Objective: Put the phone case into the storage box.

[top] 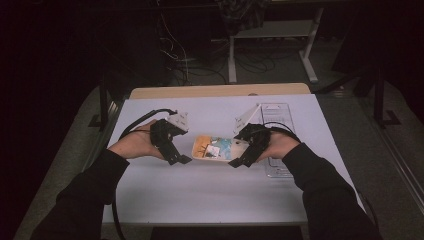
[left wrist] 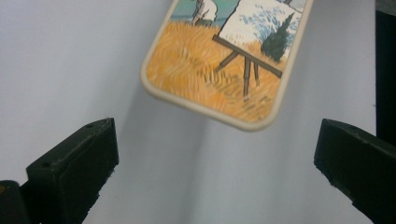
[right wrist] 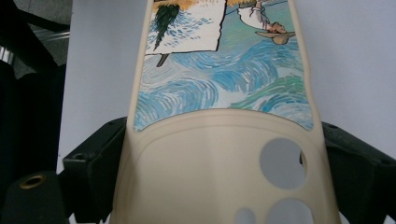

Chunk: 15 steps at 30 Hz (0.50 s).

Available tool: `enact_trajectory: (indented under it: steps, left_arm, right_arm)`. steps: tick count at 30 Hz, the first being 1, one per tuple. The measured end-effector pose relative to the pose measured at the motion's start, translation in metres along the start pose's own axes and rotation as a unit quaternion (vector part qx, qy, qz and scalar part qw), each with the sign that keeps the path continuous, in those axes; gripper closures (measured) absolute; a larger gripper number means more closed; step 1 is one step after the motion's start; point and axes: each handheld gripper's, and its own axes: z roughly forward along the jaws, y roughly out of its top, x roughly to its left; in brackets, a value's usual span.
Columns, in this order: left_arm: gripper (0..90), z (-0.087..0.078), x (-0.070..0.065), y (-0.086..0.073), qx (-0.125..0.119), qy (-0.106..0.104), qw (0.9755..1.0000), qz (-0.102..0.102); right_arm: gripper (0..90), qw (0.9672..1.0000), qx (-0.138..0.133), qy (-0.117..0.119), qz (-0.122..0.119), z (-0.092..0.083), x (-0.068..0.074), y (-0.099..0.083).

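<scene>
A cream phone case (top: 214, 148) printed with a painted wheat field, an easel and blue swirls is at the middle of the white table (top: 210, 195). My right gripper (top: 241, 153) is shut on its end with the round camera holes. In the right gripper view the case (right wrist: 219, 93) runs away from me, with the right gripper (right wrist: 224, 161) clamped on both long edges. My left gripper (top: 180, 158) stands open just left of the case. In the left gripper view the left gripper (left wrist: 217, 154) has nothing between its jaws, and the case (left wrist: 219, 65) lies a little beyond them.
A clear plastic tray (top: 276, 109) lies on the table behind and under my right hand. A wooden tabletop edge (top: 220, 91) borders the far side. Cables and metal desk legs (top: 310, 55) stand on the dark floor beyond.
</scene>
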Motion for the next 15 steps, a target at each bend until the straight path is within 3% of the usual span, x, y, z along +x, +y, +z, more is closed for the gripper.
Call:
enact_trajectory:
  steps: [6,7,10,15]
  left_arm:
    - [0.0,0.0,-0.001,-0.008,-0.001,0.034,0.9993,-0.015]
    - [0.0,0.001,-0.003,-0.009,-0.015,0.039,0.9988,-0.027]
    - [0.0,0.001,-0.003,-0.013,-0.032,0.046,0.9977,-0.039]
    - [0.0,0.004,-0.005,-0.018,-0.051,0.048,0.9964,-0.048]
  right_arm:
    - [9.8,0.9998,0.004,-0.012,0.017,0.0,-0.001,-0.004]
    - [9.8,0.9996,0.004,-0.014,0.023,0.0,-0.002,-0.005]
    - [9.8,0.9992,0.002,-0.019,0.034,0.0,-0.004,-0.009]
    - [9.8,0.9983,0.001,-0.028,0.05,0.0,-0.005,-0.013]
